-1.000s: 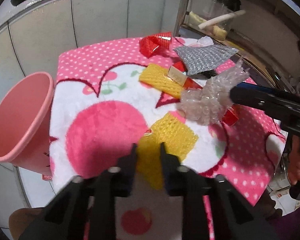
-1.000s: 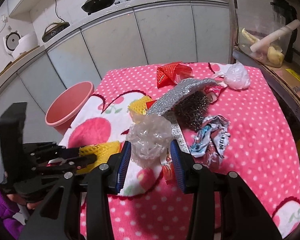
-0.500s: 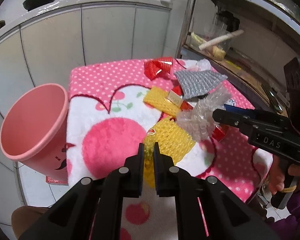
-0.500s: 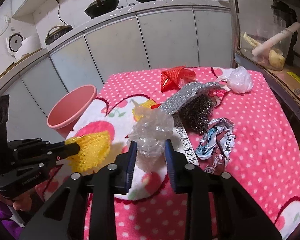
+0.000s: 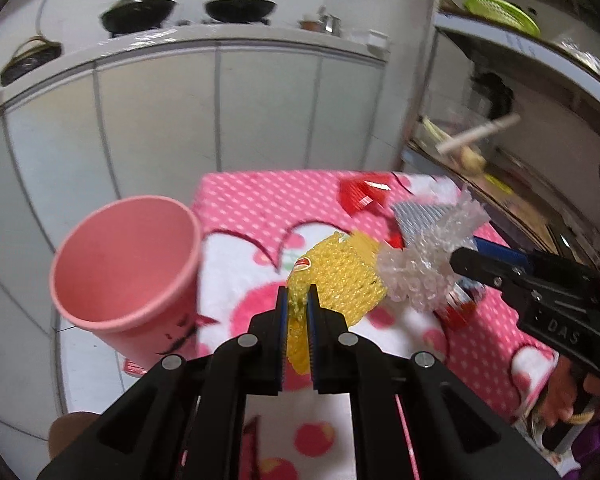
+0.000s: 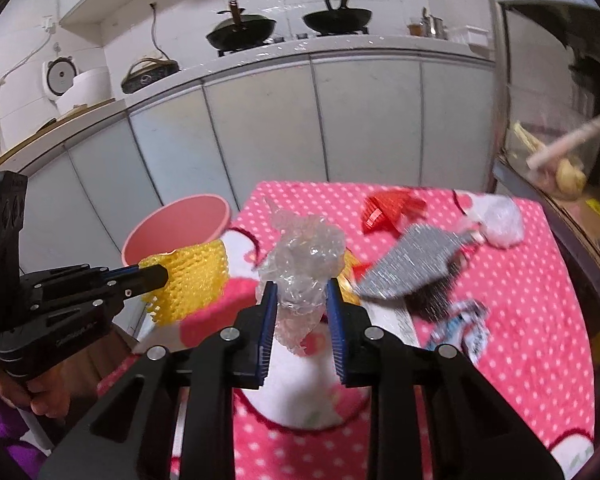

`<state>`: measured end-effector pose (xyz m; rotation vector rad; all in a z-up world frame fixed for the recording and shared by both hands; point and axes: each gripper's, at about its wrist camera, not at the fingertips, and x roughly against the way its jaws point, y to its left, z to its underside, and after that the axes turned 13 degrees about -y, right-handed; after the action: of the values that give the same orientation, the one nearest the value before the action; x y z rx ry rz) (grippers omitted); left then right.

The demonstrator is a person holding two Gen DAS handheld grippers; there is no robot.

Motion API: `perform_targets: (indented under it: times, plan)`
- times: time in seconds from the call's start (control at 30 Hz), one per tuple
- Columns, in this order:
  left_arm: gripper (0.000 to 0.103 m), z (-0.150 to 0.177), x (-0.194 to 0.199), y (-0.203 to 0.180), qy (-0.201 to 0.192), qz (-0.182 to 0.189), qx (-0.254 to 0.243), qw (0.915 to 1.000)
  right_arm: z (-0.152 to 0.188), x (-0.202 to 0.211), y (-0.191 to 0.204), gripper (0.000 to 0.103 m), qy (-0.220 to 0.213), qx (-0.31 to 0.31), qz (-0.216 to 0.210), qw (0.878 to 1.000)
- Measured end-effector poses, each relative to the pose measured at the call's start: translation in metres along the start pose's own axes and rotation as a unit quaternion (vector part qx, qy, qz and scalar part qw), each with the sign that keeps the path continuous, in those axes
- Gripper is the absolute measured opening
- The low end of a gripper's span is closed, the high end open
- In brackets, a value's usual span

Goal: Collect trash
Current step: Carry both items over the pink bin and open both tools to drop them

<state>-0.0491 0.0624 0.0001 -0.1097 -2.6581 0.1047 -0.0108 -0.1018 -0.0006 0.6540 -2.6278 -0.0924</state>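
Note:
My left gripper [image 5: 297, 300] is shut on a yellow foam net [image 5: 340, 276], held up off the pink dotted tablecloth [image 5: 260, 200]. In the right wrist view the net [image 6: 192, 280] hangs in front of the pink bin [image 6: 176, 224]. My right gripper [image 6: 302, 292] has a crumpled wad of clear bubble wrap [image 6: 304, 256] between its blue pads; the jaws are closing and the pads press on it. The wad is lifted above the cloth. The pink bin [image 5: 120, 260] stands open beside the table's left edge.
On the cloth [image 6: 520, 300] lie a red wrapper [image 6: 388, 208], a silver sheet [image 6: 412, 268] over a dark scrub pad [image 6: 436, 300], a white plastic bag [image 6: 500, 220] and a crumpled printed wrapper [image 6: 464, 328]. Grey cabinets [image 6: 360, 120] stand behind, a shelf rack [image 5: 500, 152] on the right.
Both grippers have risen. The yellow net has come up off the cloth in the left gripper. The right jaws have closed in on the bubble wrap and lifted it.

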Motion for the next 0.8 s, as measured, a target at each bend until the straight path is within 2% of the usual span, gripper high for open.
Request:
perform_targets:
  times: [0.17,0.4,0.8]
  plan:
    - [0.008,-0.014,0.008,0.025,-0.025,-0.051,0.019,0.9982,-0.017,-0.016,0.025,0.025,-0.006,0.020,-0.023,1.000]
    - [0.008,-0.032,0.016,0.070,-0.051,-0.118,0.058,0.9900,-0.038,-0.046,0.064,0.025,-0.010,0.048,-0.056,0.997]
    - [0.008,-0.027,-0.003,0.132,-0.042,-0.188,0.093,0.9768,-0.047,-0.115,0.122,0.025,0.014,0.091,-0.089,0.992]
